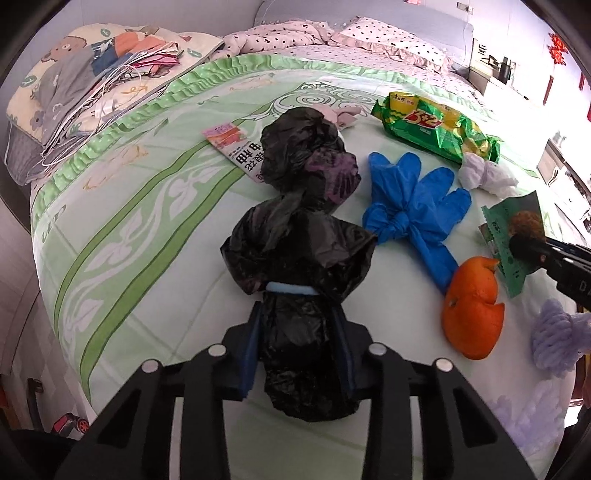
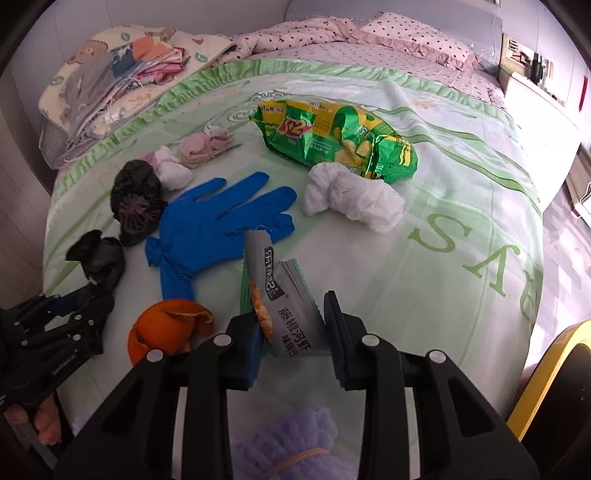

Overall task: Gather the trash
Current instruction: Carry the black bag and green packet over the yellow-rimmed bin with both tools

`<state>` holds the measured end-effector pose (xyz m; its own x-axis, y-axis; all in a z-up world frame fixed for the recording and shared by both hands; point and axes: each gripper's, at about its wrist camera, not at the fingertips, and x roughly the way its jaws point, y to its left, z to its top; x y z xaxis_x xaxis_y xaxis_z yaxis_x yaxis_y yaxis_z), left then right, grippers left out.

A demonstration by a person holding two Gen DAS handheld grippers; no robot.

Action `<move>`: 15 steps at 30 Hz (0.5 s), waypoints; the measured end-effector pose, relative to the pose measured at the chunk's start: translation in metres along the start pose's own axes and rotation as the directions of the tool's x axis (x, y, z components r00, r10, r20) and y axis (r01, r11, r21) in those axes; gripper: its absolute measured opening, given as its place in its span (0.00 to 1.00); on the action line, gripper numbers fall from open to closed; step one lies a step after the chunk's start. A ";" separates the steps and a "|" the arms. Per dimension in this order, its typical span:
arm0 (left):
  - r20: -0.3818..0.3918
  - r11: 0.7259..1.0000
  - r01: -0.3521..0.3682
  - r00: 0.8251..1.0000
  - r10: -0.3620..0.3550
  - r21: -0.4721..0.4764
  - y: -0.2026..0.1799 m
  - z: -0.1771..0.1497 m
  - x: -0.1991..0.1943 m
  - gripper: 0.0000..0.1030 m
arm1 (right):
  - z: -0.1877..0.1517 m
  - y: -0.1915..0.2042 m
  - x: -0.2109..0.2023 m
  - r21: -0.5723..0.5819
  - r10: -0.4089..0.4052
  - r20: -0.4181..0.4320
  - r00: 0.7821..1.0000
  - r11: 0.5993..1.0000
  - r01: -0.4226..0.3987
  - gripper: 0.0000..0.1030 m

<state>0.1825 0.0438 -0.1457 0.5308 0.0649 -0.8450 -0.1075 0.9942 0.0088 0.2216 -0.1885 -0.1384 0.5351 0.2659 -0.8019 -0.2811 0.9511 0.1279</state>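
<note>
My left gripper point(image 1: 299, 325) is shut on a black plastic bag point(image 1: 295, 258) that lies on the green bedspread point(image 1: 147, 206). My right gripper point(image 2: 293, 325) is shut on a grey snack wrapper point(image 2: 284, 295); the wrapper also shows green-backed in the left wrist view point(image 1: 511, 236). On the bed lie a knotted blue glove point(image 2: 218, 225), an orange peel point(image 2: 166, 328), a white crumpled tissue point(image 2: 351, 195), a green snack bag point(image 2: 332, 136), pink tissues point(image 2: 203, 147) and a printed card point(image 1: 236, 147).
A purple knitted thing point(image 1: 554, 332) lies at the bed's near edge. Folded clothes and a quilt point(image 1: 92, 74) are piled at the far left. A pink dotted pillow point(image 2: 406, 33) lies at the back. A yellow-rimmed bin point(image 2: 554, 376) stands at the right.
</note>
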 end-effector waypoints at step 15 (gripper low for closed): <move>0.133 0.996 0.085 0.988 -0.084 0.001 -0.005 0.000 -0.048 0.27 | -0.001 -0.019 -0.072 0.089 0.114 0.184 0.976 0.987 -0.132 0.28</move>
<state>0.1579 0.0359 -0.1049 0.6450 -0.0081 -0.7642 -0.0616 0.9961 -0.0625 0.1880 -0.2261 -0.0834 0.6365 0.3973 -0.6611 -0.2773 0.9177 0.2845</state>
